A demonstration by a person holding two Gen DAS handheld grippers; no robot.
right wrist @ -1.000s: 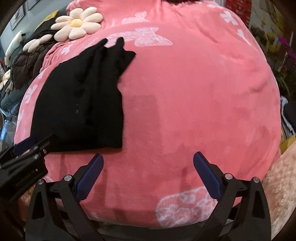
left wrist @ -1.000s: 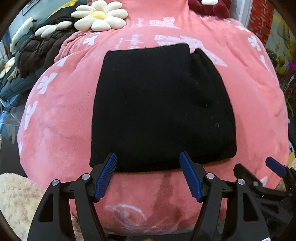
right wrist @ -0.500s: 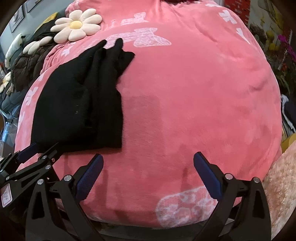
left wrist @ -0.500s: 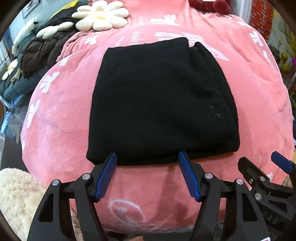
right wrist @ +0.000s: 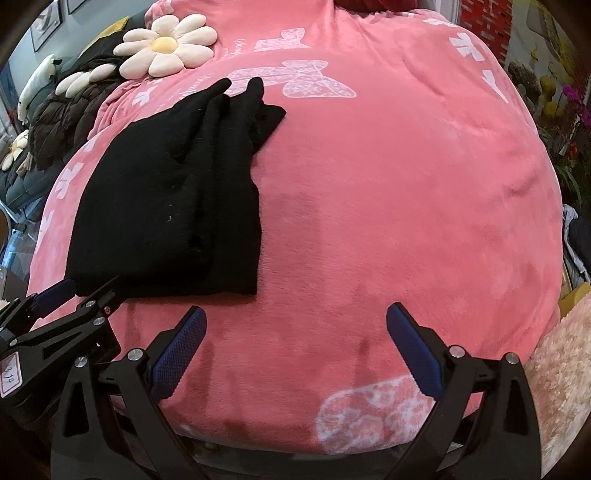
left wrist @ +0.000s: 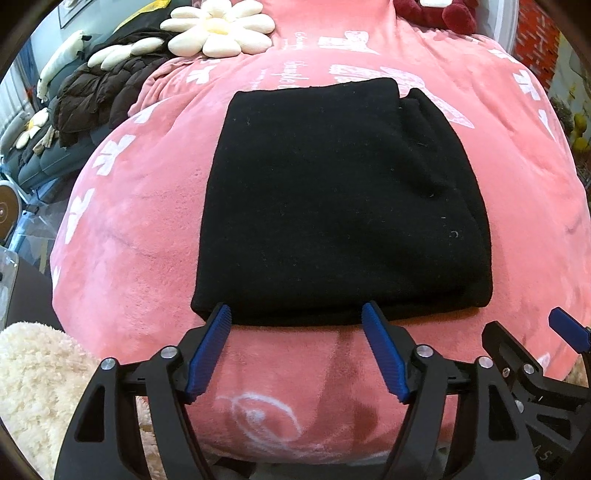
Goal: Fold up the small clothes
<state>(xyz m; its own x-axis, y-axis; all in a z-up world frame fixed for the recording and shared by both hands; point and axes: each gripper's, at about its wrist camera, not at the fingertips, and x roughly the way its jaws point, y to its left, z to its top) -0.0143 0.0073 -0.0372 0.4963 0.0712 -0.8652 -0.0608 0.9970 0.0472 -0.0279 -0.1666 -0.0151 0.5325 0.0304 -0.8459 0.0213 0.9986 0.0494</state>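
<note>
A folded black garment lies flat on the pink blanket; in the right wrist view the garment sits at the left. My left gripper hovers at the garment's near edge, its jaws opening, blue pads either side of the hem with nothing pressed between them. My right gripper stands wide open over bare pink blanket, to the right of the garment's corner. The left gripper's fingers show at the lower left of the right wrist view.
A daisy-shaped cushion and a dark quilted jacket lie at the far left. A cream fluffy rug is at the lower left, a pinkish one at the lower right. Flowers stand at the right.
The left gripper's jaws have spread slightly at the garment's near edge. The right gripper has barely moved. The garment lies as before.
</note>
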